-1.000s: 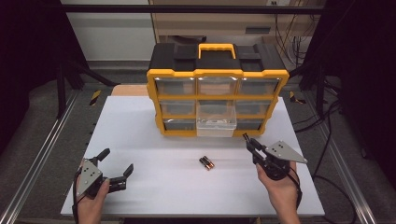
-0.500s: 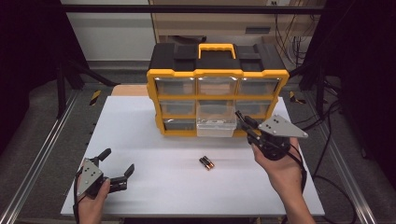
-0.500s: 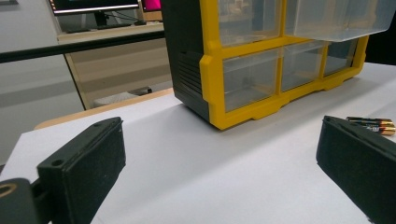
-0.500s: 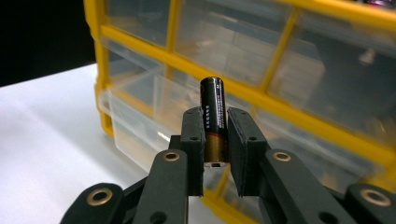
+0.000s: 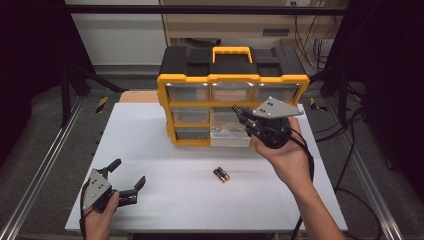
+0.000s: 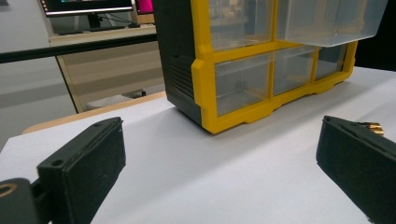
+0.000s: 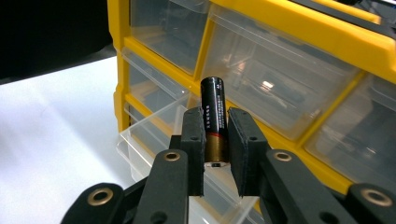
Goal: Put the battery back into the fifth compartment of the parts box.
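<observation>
A yellow and black drawer organizer [image 5: 232, 80] stands at the back middle of the white table [image 5: 150, 150]; its bottom middle clear drawer [image 5: 230, 136] is pulled out. My right gripper [image 5: 240, 114] hovers just above that drawer, shut on a black and gold battery [image 7: 213, 119] that stands up between the jaws. Two more batteries [image 5: 221, 174] lie side by side on the table in front of the organizer. My left gripper [image 5: 127, 180] rests open near the front left corner, with nothing between its pads [image 6: 84, 163].
The organizer [image 6: 261, 70] has other clear drawers [image 7: 275, 65], all pushed in. Metal rails [image 5: 45, 165] run along both sides of the table. Cables [image 5: 350, 165] trail off to the right.
My right gripper has carried the battery from the table's front right up and back to the open drawer. The left gripper has stayed where it was.
</observation>
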Demonstrator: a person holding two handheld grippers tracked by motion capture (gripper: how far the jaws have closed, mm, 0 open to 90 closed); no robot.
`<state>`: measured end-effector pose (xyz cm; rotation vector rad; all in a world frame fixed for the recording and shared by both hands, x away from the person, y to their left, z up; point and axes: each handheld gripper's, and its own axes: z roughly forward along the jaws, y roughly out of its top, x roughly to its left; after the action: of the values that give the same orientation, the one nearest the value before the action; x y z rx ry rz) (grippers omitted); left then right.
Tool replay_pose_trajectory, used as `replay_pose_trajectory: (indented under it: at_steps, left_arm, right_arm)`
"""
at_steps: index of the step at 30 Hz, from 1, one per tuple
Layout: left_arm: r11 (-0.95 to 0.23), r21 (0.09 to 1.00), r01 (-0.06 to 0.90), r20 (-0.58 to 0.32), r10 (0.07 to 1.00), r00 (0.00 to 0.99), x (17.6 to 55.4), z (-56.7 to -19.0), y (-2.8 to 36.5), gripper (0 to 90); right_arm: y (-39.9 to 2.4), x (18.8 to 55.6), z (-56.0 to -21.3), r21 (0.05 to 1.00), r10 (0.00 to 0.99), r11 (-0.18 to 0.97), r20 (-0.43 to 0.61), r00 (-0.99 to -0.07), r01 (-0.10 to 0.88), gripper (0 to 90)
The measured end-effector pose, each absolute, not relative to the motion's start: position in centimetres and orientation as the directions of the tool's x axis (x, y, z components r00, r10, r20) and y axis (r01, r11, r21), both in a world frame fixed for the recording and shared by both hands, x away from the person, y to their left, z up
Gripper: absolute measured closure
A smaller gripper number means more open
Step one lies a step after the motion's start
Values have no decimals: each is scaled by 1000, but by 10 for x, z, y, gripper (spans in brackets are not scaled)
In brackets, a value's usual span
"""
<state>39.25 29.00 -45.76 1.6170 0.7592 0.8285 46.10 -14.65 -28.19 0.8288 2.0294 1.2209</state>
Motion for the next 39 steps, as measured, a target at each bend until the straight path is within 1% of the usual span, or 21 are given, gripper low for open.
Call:
replay_pose_trajectory:
  at_steps: [8,9,10,11,12,15,16,18,19,23,31,39]
  left_arm:
    - [-179,983,44,125,823,554,391,-456,289,14]
    - [-174,984,45,121,822,556,391,-456,289,14]
    - [-174,984,46,119,822,557,392,-457,289,13]
    - [-176,983,48,120,822,556,392,-457,289,14]
    - [-178,983,48,121,823,555,392,-457,290,14]
    - [-182,982,46,128,827,547,391,-456,290,14]
    - [-181,982,46,127,828,547,391,-456,291,15]
    - [-180,982,49,125,829,545,392,-457,291,15]
    - [-180,982,49,125,830,544,393,-457,291,15]
    - [-183,982,47,129,830,542,393,-457,293,15]
    - [-183,982,36,134,827,546,390,-455,295,14]
    - [-195,980,36,143,817,558,392,-456,292,14]
  right_arm:
    - [-136,477,-290,881,756,409,-180,-629,239,765]
    - [-136,478,-292,881,762,402,-172,-624,249,730]
    - [-134,481,-296,886,774,380,-148,-616,265,591]
    - [-132,482,-299,882,777,373,-129,-616,287,507]
    - [-131,482,-301,880,783,374,-131,-608,292,460]
    - [-132,477,-302,898,793,352,-137,-594,263,340]
    - [-133,475,-302,901,801,348,-141,-582,260,287]
    - [-135,471,-301,903,812,341,-144,-566,260,217]
    - [-137,468,-301,905,815,338,-144,-562,258,168]
    - [-143,459,-303,904,827,335,-146,-543,266,71]
    - [-155,441,-316,896,828,331,-126,-546,296,58]
    - [-169,439,-327,889,839,311,-90,-536,337,59]
